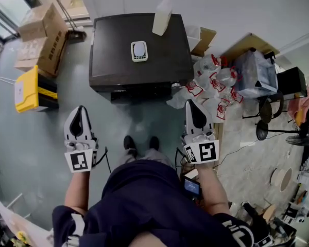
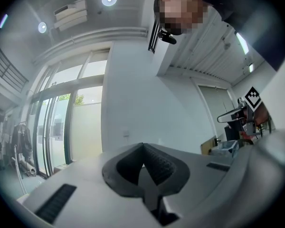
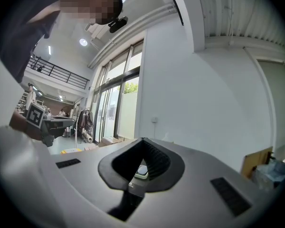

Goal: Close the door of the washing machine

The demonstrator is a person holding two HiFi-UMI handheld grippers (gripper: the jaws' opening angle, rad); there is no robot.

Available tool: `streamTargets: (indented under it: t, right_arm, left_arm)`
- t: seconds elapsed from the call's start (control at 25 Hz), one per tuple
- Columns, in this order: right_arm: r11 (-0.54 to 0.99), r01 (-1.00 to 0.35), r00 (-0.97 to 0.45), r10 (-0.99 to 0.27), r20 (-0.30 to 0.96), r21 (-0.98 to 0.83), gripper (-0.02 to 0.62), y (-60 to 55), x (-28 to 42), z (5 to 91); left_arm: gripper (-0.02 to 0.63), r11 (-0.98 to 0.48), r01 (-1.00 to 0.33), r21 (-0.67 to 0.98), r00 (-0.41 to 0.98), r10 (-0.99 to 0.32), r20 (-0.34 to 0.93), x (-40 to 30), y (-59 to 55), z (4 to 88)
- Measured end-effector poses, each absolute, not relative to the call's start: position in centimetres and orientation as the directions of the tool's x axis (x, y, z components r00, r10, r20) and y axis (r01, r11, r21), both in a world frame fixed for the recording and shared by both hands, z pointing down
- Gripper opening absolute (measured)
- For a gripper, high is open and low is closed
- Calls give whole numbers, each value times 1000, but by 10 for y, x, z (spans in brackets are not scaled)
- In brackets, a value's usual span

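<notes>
Washing machine (image 1: 113, 55), a dark unit seen from above, stands against the wall directly ahead of the person, whose feet are just short of its front edge. A small white device (image 1: 139, 51) lies near the middle of its top, and a white bottle (image 1: 162, 16) stands at the back edge, towards the right. The front face is hidden by the steep angle. No door leaf swings out over the floor, though a dark ledge shows below the front edge and the door itself cannot be made out. Left gripper (image 1: 81, 109) and right gripper (image 1: 191, 104) are held up, well apart from the machine, one on either side of the person. Each one's own view shows the pad tips meeting, with nothing gripped. Cardboard boxes (image 1: 41, 35) sit off the machine's left side and plastic bags (image 1: 211, 86) off its right. Assessment: the closing appears done, or nearly so. Whether the latch has caught remains unverified.
</notes>
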State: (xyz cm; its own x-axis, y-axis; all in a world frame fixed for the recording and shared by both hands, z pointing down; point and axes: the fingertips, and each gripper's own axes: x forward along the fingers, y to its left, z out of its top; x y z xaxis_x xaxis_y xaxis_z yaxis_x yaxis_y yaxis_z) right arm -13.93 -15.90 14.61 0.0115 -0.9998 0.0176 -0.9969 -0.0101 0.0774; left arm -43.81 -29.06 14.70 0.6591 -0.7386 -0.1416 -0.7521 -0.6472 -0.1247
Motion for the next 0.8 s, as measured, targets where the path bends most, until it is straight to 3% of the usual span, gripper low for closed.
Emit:
streamTargets:
  t: [0.2,0.48,0.8]
  right_arm:
    - [-16,-997,18,-1000,19,76,20,-155,-137,141]
    - [-15,-996,18,-999,45,83,19,-156,-139,146]
    - [-11,-996,15,-999,49,94,18,-157,-143,142]
  left_arm:
    - [24,-614,-783,-93,621,-778,-94,-454,-289,155]
    - [23,-631,-766,-120,642,-749,-163,-450,-288,140]
    - [23,-611,-785,-100,619,-778,-111,-459,-291,152]
